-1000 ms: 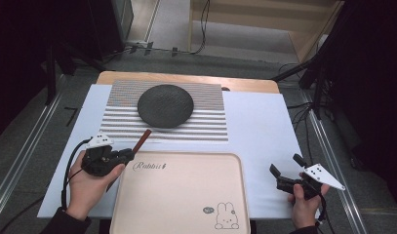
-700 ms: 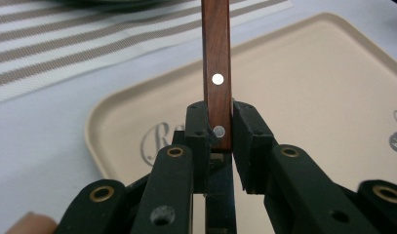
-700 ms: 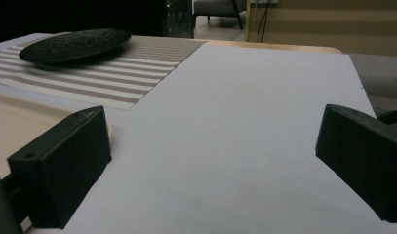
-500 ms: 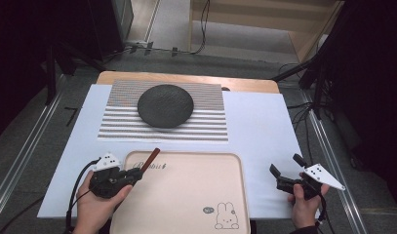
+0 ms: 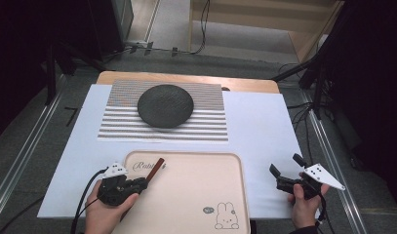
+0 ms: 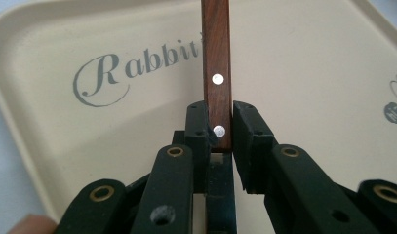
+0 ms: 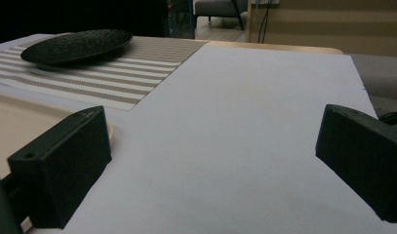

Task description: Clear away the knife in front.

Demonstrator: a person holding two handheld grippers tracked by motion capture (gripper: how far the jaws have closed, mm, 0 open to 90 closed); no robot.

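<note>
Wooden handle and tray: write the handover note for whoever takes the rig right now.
Left hand-held gripper: shut on the wooden handle, a brown strip with two metal rivets, held over the beige tray near its "Rabbit" lettering. Whether the handle touches the tray cannot be told.
Right hand-held gripper: open, holding nothing, over the white sheet to the right of the tray.
Black plate: on the striped mat at the far side, nothing on it.
Done: handle gripped.
Left: probably to set it down; the pictures do not say where.
</note>
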